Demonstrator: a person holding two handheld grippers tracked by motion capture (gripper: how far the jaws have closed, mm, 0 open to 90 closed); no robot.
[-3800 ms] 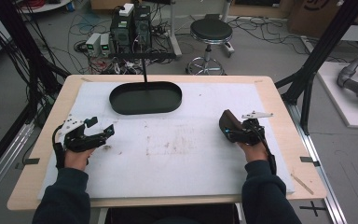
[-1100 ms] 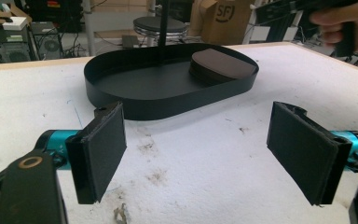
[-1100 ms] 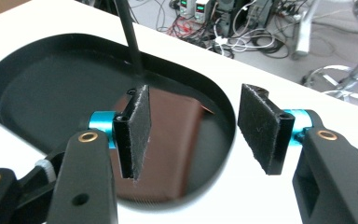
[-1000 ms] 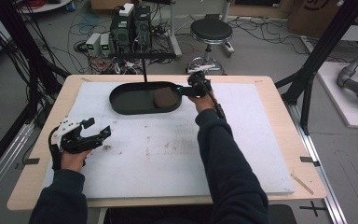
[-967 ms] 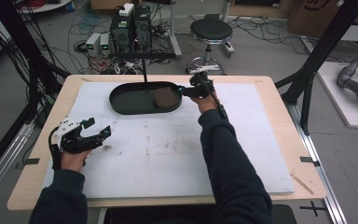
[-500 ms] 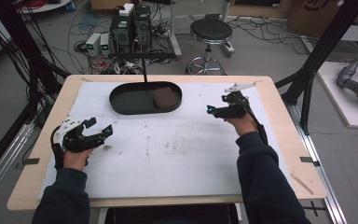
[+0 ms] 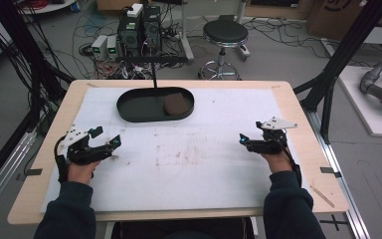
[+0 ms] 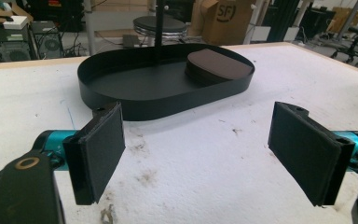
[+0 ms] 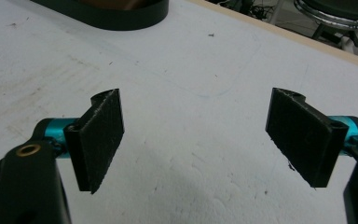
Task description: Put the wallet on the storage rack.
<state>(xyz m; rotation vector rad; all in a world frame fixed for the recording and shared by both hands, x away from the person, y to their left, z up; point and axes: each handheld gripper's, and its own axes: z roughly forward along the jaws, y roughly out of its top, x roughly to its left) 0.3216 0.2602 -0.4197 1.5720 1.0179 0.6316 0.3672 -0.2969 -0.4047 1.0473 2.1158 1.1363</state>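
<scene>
In the high view, the brown pad (image 7: 175, 103) lies flat in the right end of the black oval tray (image 7: 129, 110), which sits at the far middle of the white-covered table (image 7: 204, 169). The right gripper (image 7: 246, 143) rests low over the white sheet at the table's right side, well apart from the tray and nearer the person than it, with its tips pointing left; its jaws have just been opening and nothing is between them. The left gripper (image 7: 108, 145) sits at the near left of the sheet, jaws spread and empty, pointing right and slightly away, with the tray beyond it and the pad farther off toward the tray's other end. In the left gripper view, the two black jaws stand wide apart over stained white sheet, holding nothing; the tray (image 8: 135, 105) lies just ahead of them, its near wall a little beyond the left jaw's tip, and the brown pad (image 8: 220, 66) rests inside at the right end against the wall. In the right gripper view, the jaws stand wide with bare white sheet between them, and the tray's wall (image 9: 121, 17) shows at the top left edge, well beyond the jaw tips, with a sliver of brown inside it.
</scene>
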